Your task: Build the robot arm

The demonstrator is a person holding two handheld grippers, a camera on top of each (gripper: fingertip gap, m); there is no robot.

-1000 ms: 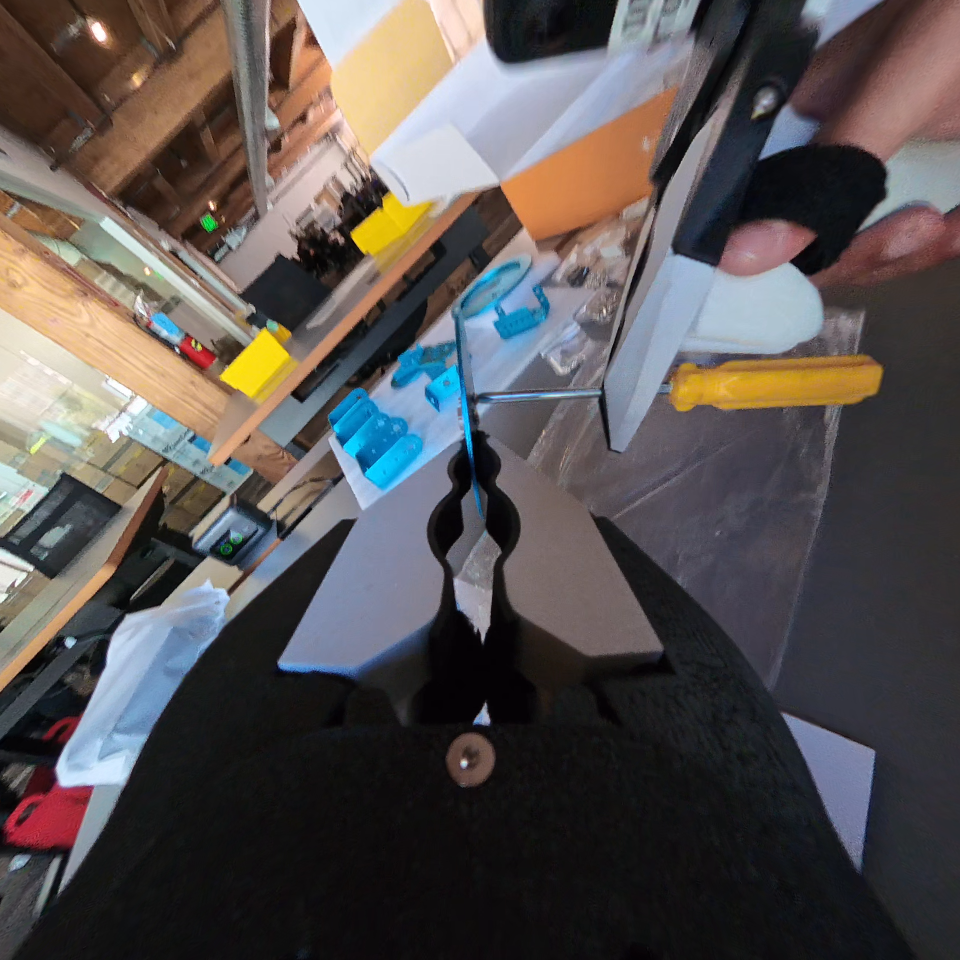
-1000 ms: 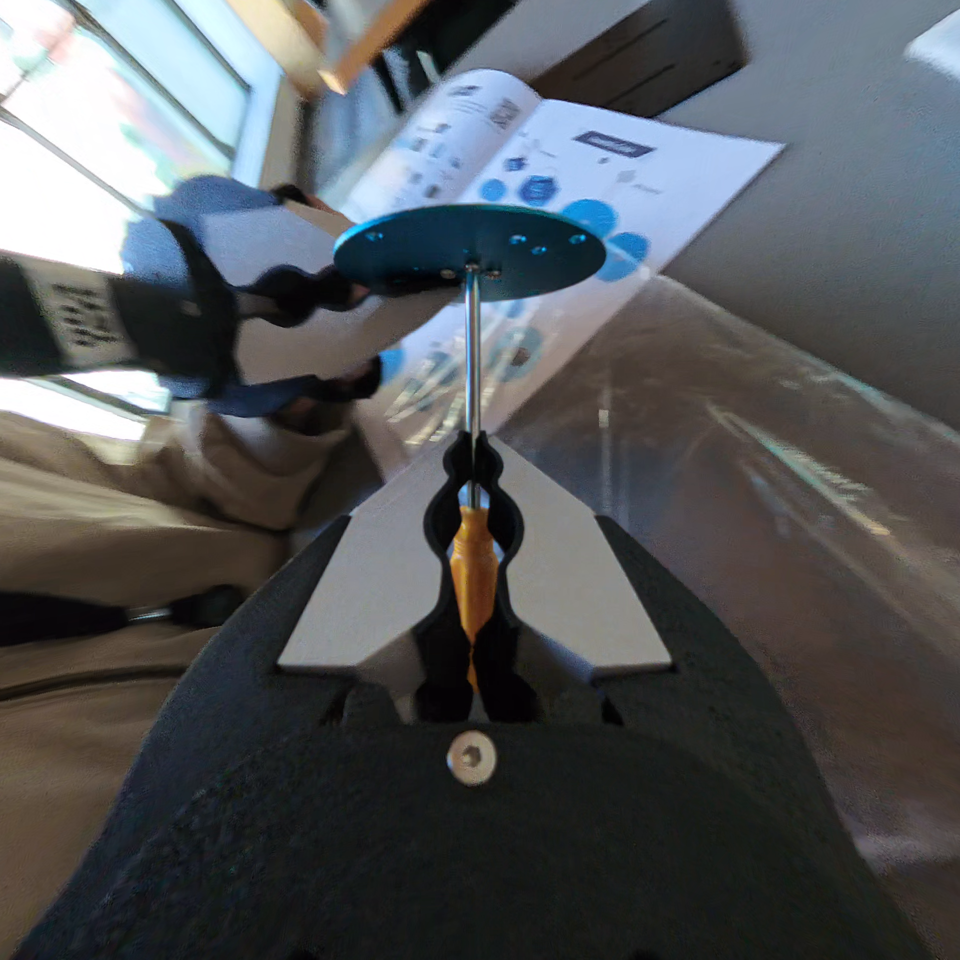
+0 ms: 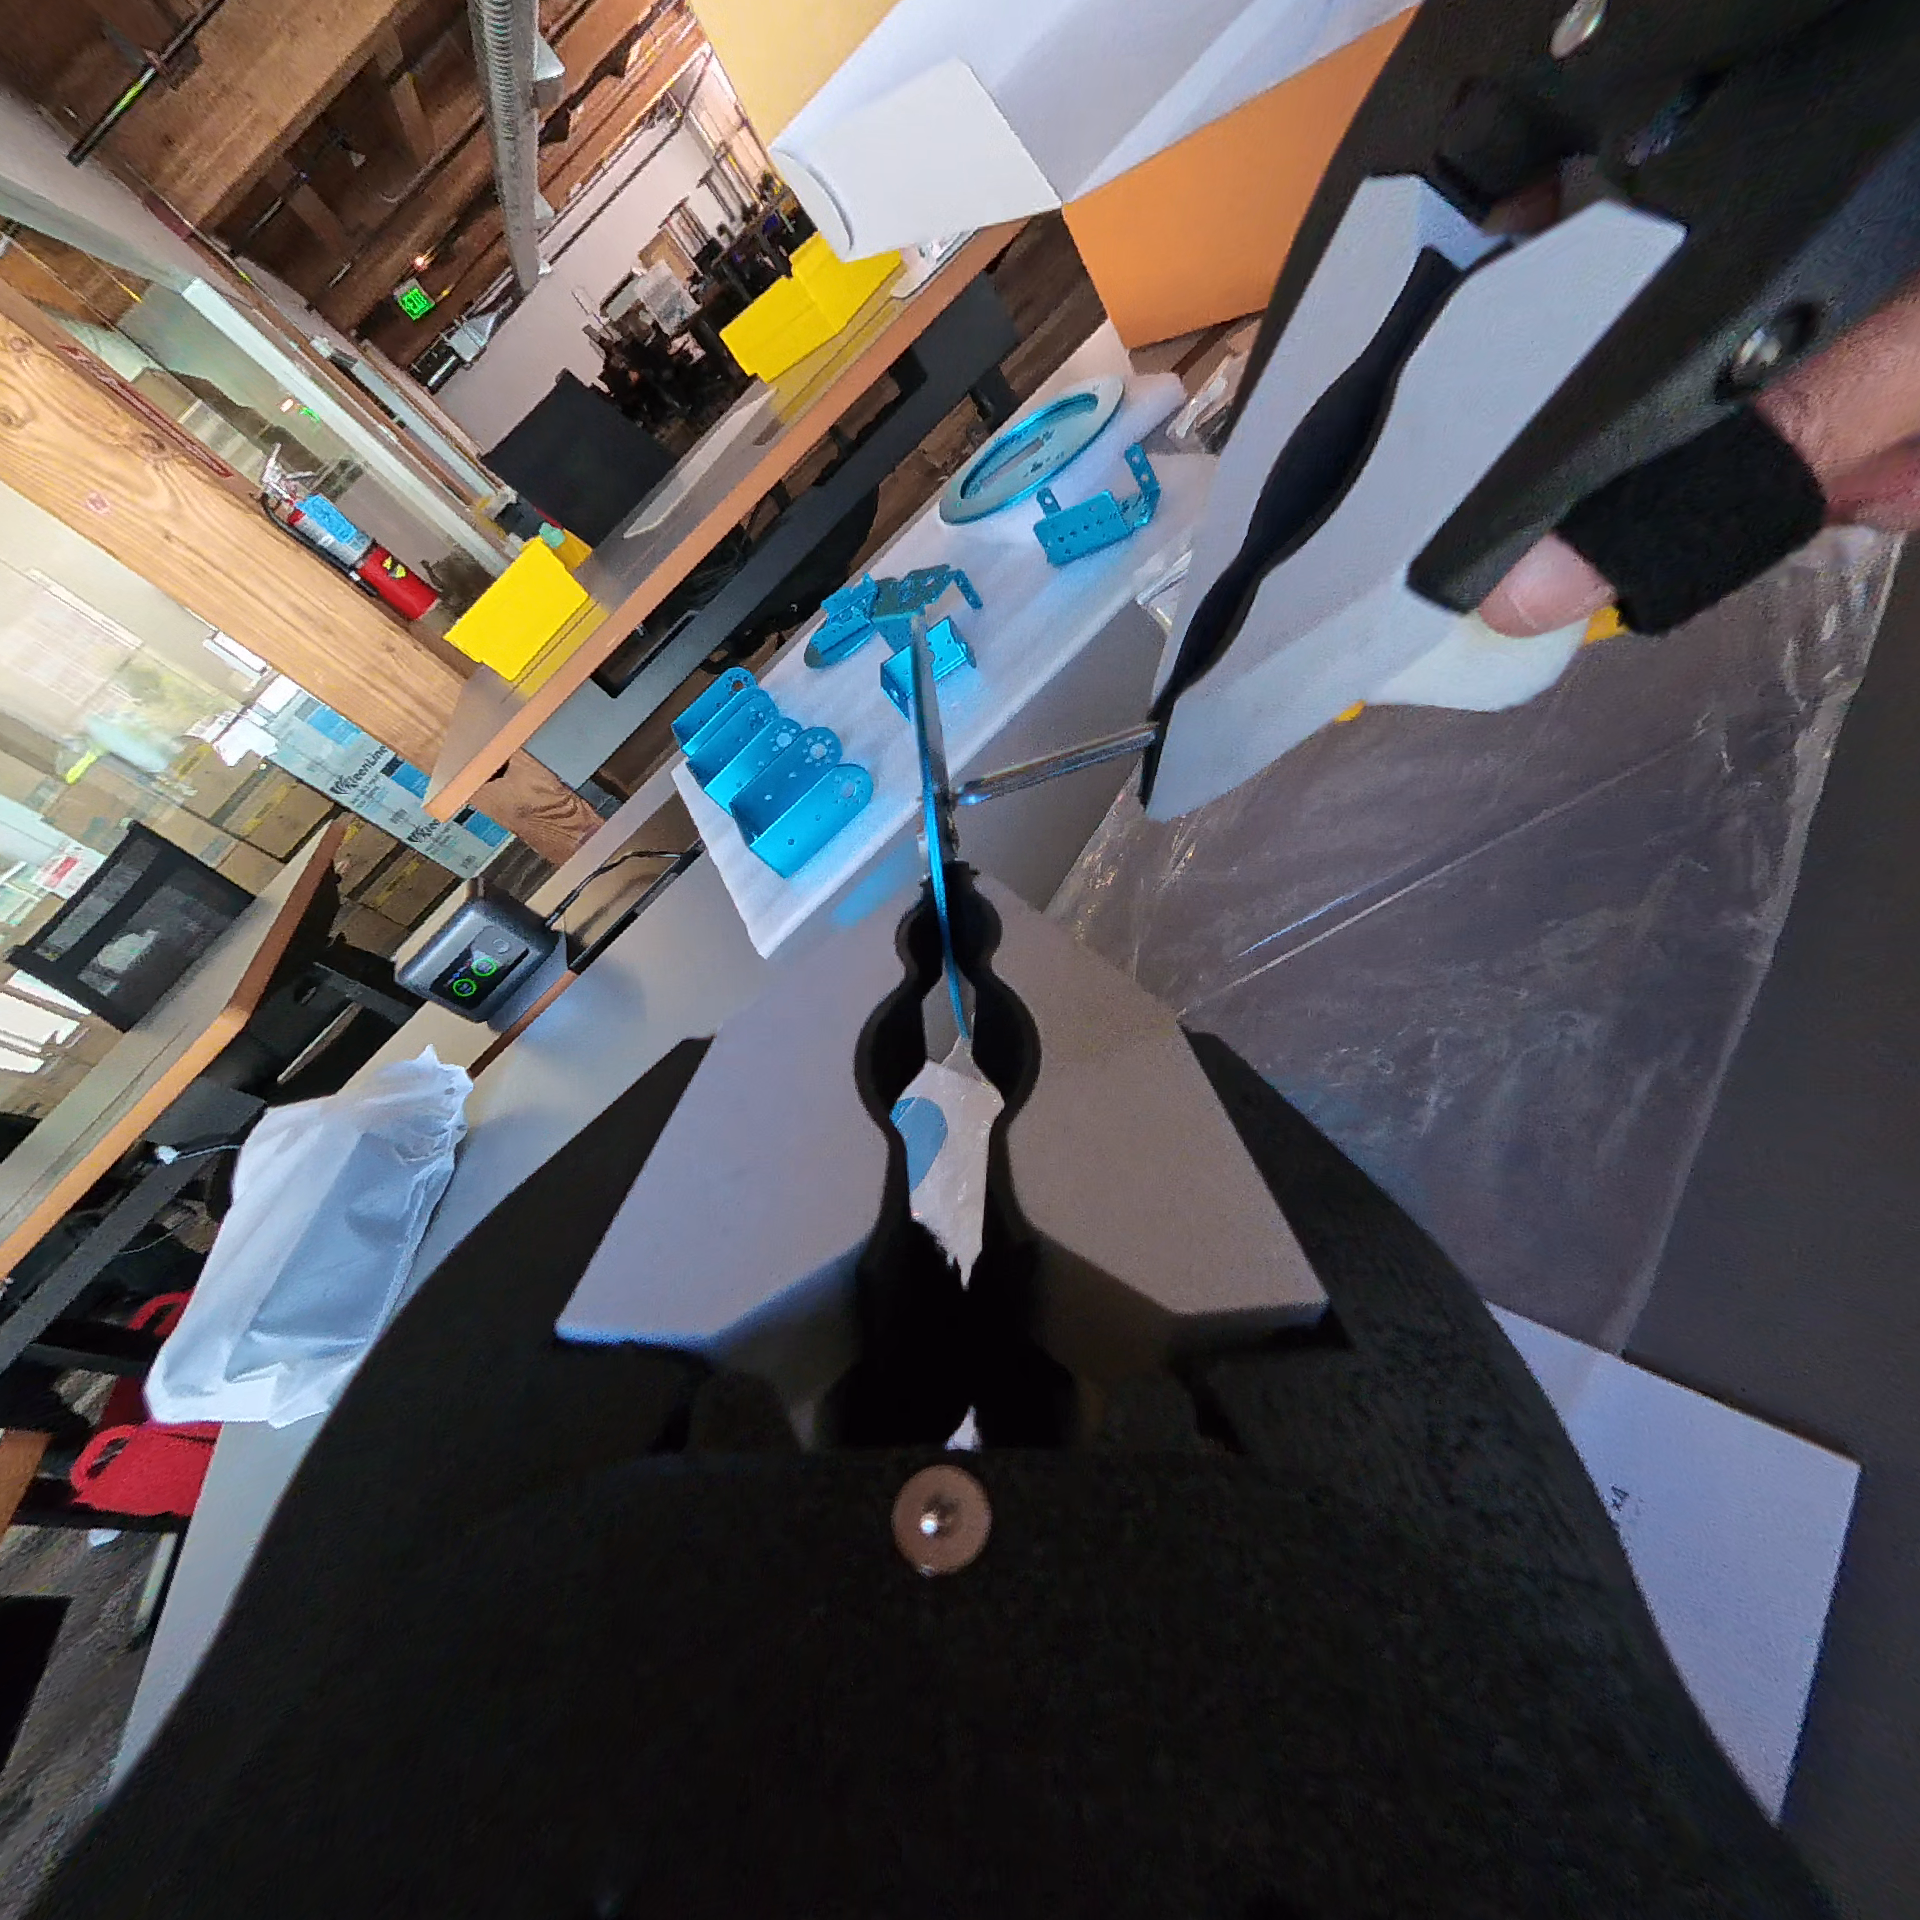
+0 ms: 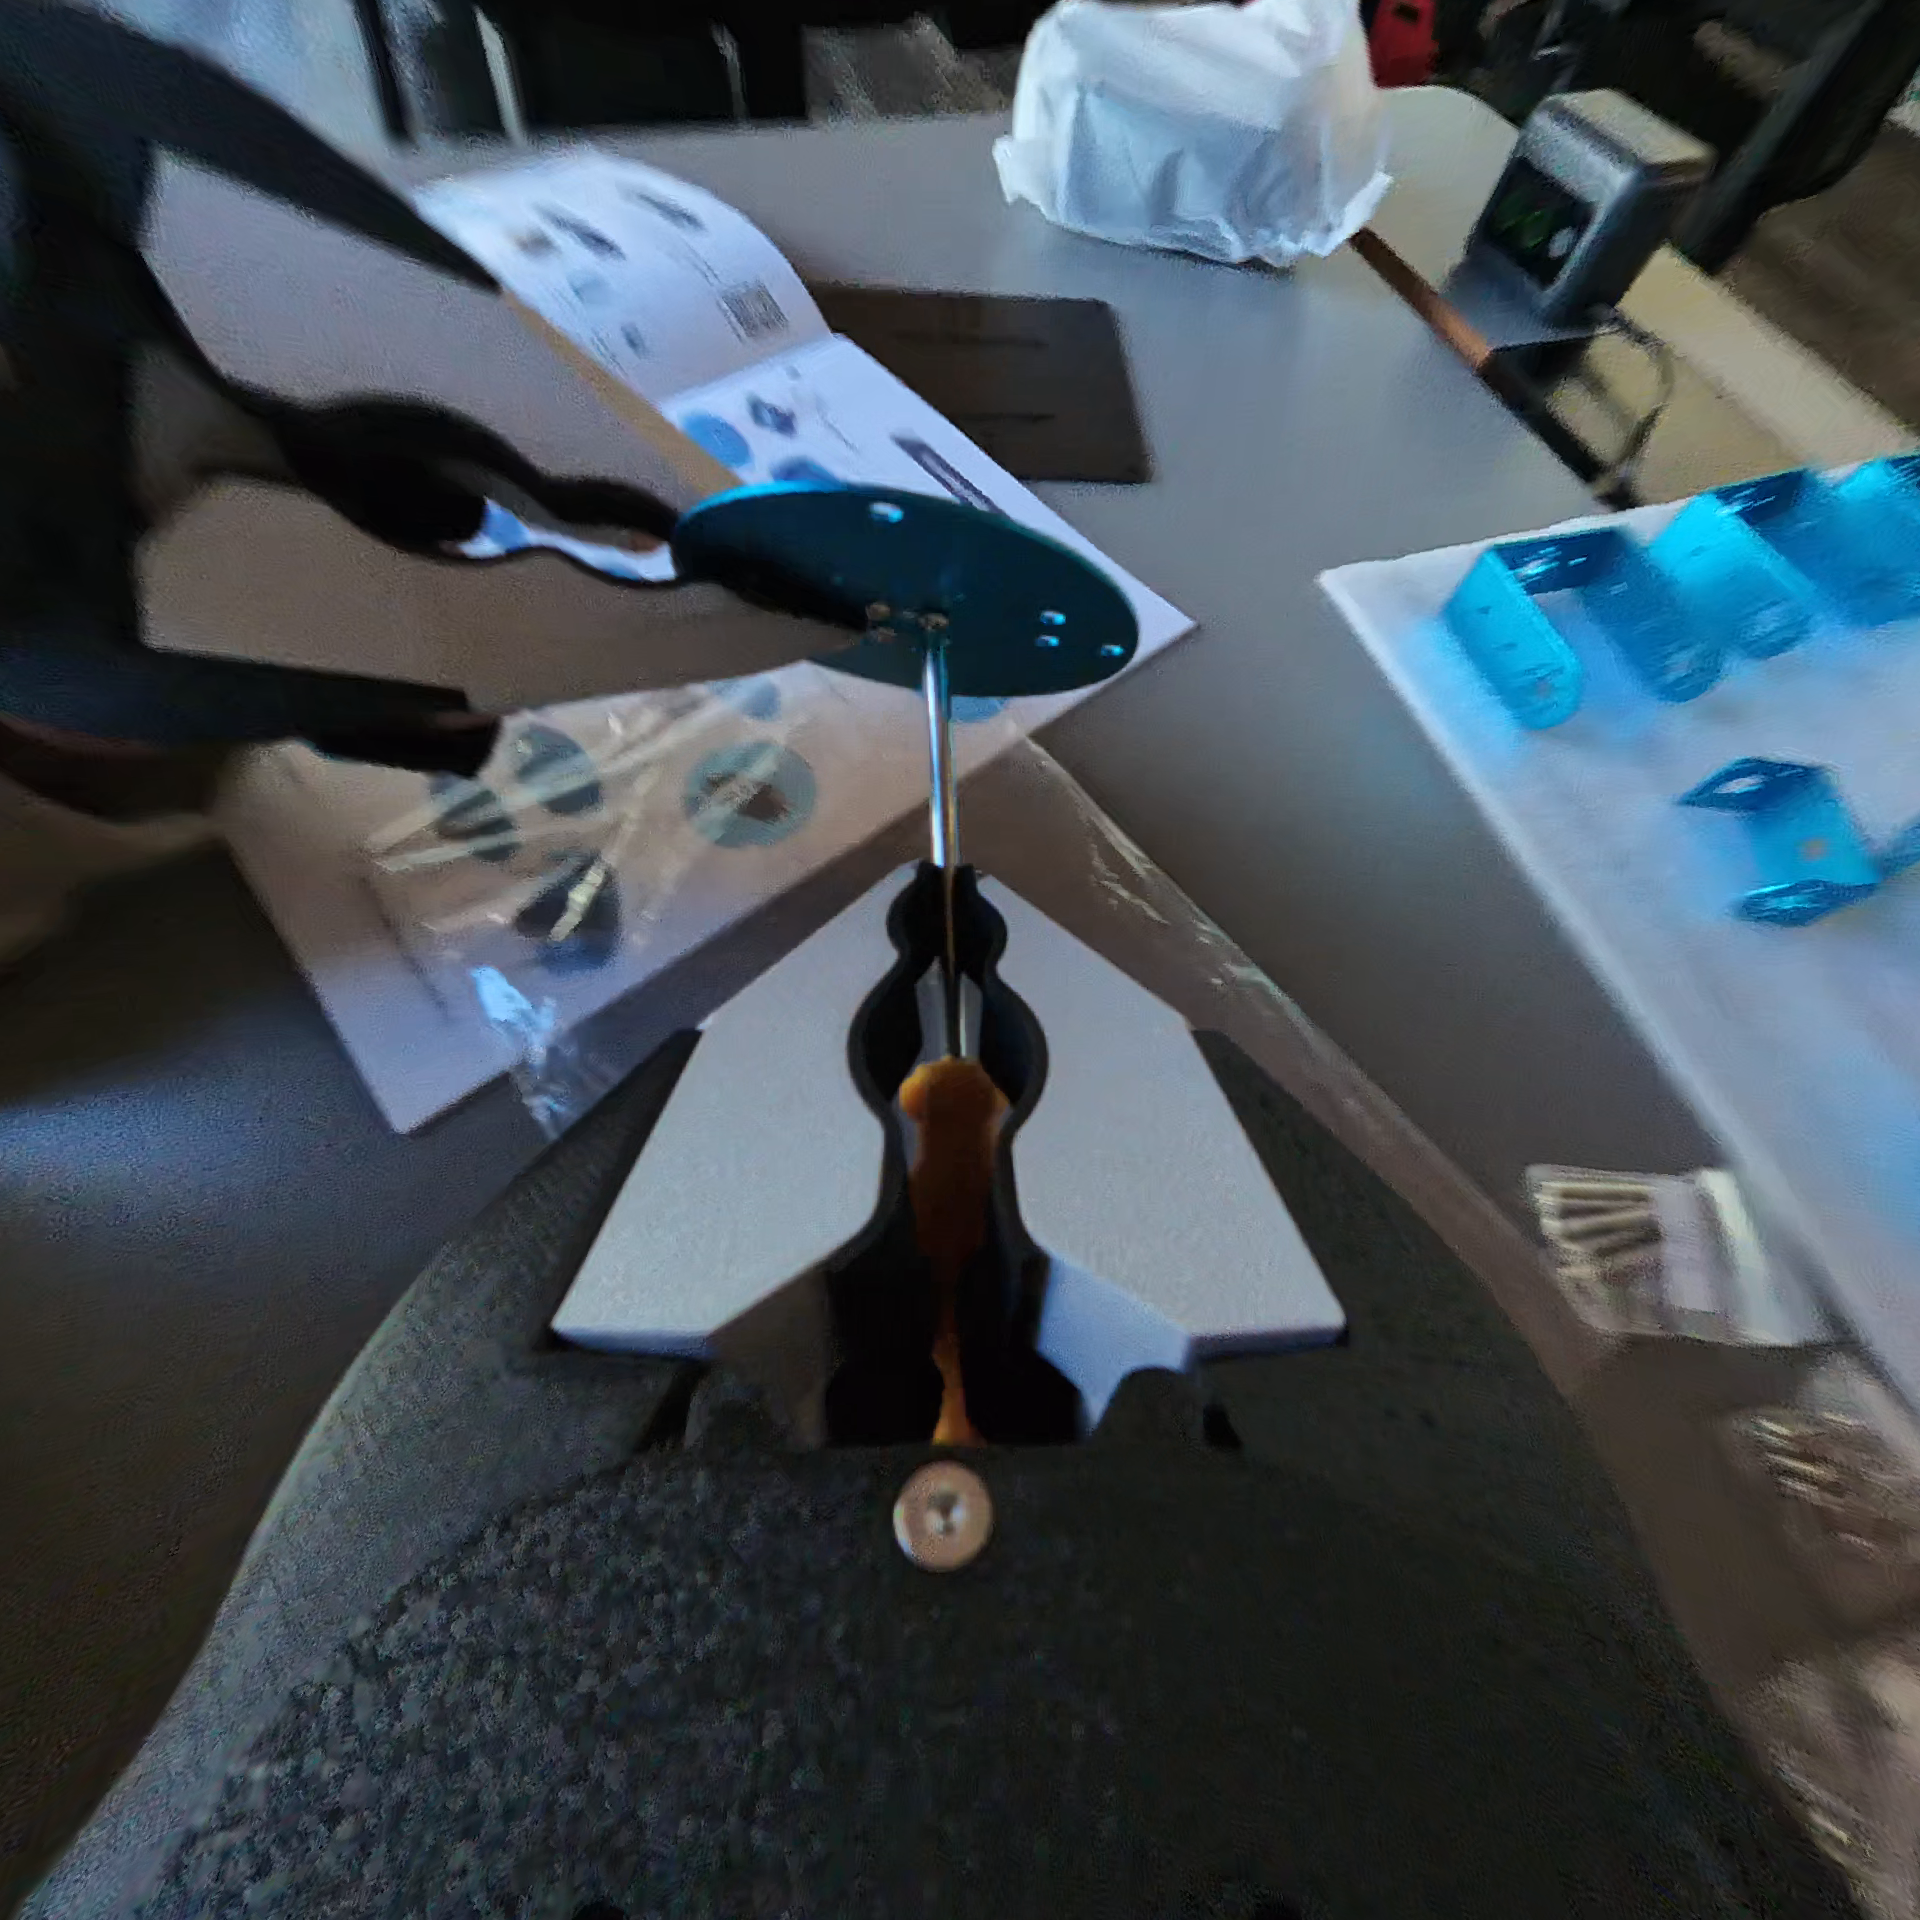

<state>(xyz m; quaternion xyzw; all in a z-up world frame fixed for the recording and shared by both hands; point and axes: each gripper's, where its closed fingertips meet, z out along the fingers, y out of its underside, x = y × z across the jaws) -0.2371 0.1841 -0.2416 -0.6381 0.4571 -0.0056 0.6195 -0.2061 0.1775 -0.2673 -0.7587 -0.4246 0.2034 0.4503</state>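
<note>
Your left gripper has its jaws pinched on the rim of a blue round plate, held off the tabletop. In the left wrist view the plate is edge-on.

Your right gripper has its jaws clamped on a yellow-handled screwdriver. The shaft runs straight out to the plate and the tip touches its face by a cluster of small holes near the centre.

Below the plate: an open instruction booklet with a clear plastic bag partly over it. Right of the plate: a white sheet carrying blue metal brackets. Beyond the plate: a crumpled white bag, with a small grey device to its right.

Right wrist view is motion-blurred, so I can't tell whether a screw sits under the tip.
</note>
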